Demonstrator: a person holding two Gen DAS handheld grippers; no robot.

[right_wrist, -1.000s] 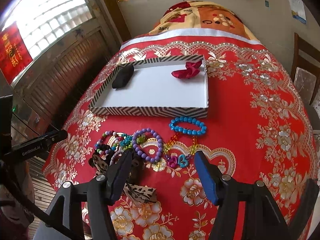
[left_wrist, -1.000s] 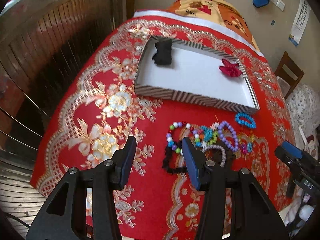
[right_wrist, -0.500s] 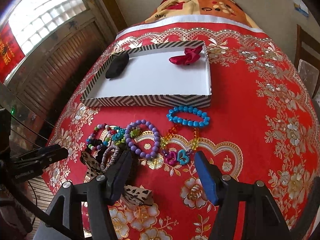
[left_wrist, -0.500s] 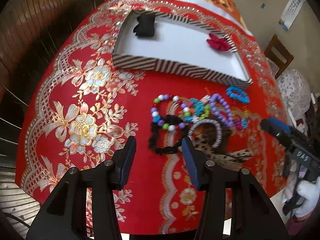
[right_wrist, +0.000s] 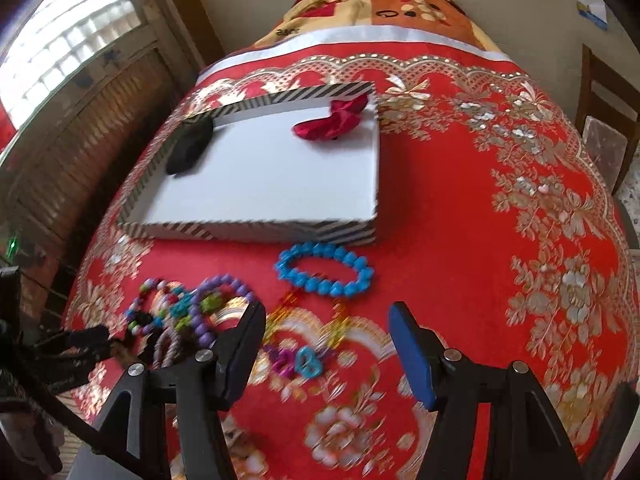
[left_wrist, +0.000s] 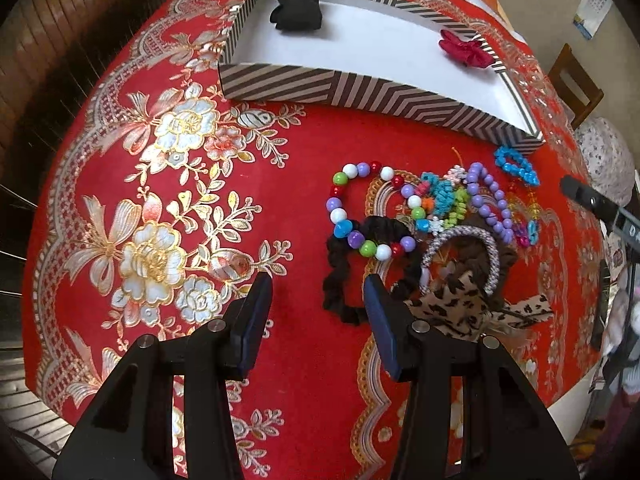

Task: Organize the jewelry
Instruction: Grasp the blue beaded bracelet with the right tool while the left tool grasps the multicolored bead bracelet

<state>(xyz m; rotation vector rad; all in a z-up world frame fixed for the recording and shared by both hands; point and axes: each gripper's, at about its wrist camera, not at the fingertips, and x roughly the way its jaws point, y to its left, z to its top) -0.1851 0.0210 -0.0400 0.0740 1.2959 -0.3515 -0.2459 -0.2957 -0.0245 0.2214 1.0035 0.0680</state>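
Note:
A striped tray (left_wrist: pixel 360 92) (right_wrist: pixel 256 232) holds a black scrunchie (left_wrist: pixel 298 10) and a red bow (left_wrist: pixel 466 50). In front of it lies a jewelry pile: a multicoloured bead bracelet (left_wrist: pixel 352 216), a purple bracelet (left_wrist: pixel 490 204), a blue bracelet (right_wrist: pixel 324 268), a black scrunchie (left_wrist: pixel 340 280) and a leopard-print bow (left_wrist: pixel 456 312). My left gripper (left_wrist: pixel 316 304) hangs open over the cloth, its right finger beside the black scrunchie's loop. My right gripper (right_wrist: pixel 326 320) is open above a clear-bead bracelet with heart charms (right_wrist: pixel 304 360), just short of the blue bracelet.
A red and gold floral cloth (left_wrist: pixel 160 220) covers the table, which drops away at the left and near edges. A wooden chair (right_wrist: pixel 604 120) stands at the right. Wooden panelling (right_wrist: pixel 80 128) and a window run along the left.
Both grippers have come down closer to the jewelry pile, so it looks larger. The right one also moved forward toward the blue bracelet. Neither pair of jaws changed its gap.

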